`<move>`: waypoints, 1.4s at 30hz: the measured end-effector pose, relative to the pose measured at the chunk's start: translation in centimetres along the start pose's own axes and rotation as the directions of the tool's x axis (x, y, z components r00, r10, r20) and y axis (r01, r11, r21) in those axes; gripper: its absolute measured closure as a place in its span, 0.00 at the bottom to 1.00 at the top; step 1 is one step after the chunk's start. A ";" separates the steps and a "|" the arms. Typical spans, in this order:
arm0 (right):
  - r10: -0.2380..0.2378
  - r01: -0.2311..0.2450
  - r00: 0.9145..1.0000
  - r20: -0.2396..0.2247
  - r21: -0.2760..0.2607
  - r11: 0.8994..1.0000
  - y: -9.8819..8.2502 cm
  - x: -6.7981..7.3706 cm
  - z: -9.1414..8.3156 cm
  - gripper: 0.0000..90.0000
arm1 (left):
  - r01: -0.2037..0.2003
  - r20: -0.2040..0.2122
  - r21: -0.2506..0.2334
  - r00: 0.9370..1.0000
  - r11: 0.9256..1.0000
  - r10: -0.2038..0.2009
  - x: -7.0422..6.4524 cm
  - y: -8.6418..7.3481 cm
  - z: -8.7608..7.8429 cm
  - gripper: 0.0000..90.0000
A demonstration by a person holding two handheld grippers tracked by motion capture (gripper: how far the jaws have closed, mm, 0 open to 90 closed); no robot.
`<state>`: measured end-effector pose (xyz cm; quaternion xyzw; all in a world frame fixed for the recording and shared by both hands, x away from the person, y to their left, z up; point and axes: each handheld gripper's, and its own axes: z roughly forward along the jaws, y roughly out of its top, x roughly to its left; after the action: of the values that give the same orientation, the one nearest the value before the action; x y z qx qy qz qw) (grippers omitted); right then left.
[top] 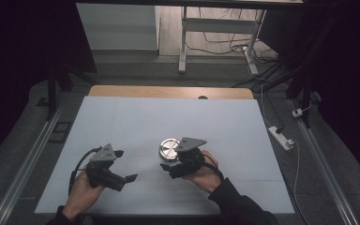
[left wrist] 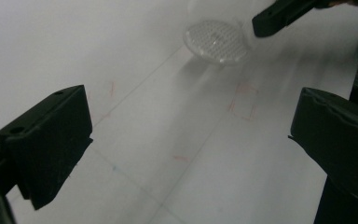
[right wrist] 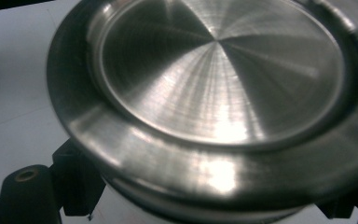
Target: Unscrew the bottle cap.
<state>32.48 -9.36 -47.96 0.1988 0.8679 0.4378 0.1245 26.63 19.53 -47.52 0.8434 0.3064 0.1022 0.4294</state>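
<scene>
Writing none legible; right gripper point(top: 174, 168) holds steel lid point(right wrist: 214, 98).

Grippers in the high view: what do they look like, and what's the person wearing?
Both the left tool and right tool are black, angular, two-jawed, each topped by a grey three-cornered plate. A black cable loops from the left one. The right arm has a dark sleeve; the left forearm's covering can't be made out.

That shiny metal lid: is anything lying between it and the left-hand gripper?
No. In the high view, just bare white table separates the left gripper from the metal lid.
</scene>
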 end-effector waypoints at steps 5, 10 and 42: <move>-0.003 0.003 1.000 -0.011 0.003 1.000 0.0 0.0 0.1 0.16 | -0.032 0.036 -0.024 0.999 0.999 0.033 0.3 1.5 0.6 0.00; -0.010 0.010 1.000 -0.024 0.002 1.000 0.1 0.1 0.0 0.16 | -0.068 0.067 -0.042 0.995 0.997 0.071 0.6 3.2 1.2 0.00; -0.056 0.058 0.992 -0.110 0.016 0.998 0.5 0.8 0.5 0.16 | -0.292 0.272 -0.050 0.916 0.955 0.294 -0.4 8.7 5.8 0.20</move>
<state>32.06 -8.37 -47.90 0.1508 0.8829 0.4361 0.0872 32.60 11.58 -44.21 0.8839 0.1134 0.0481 0.4512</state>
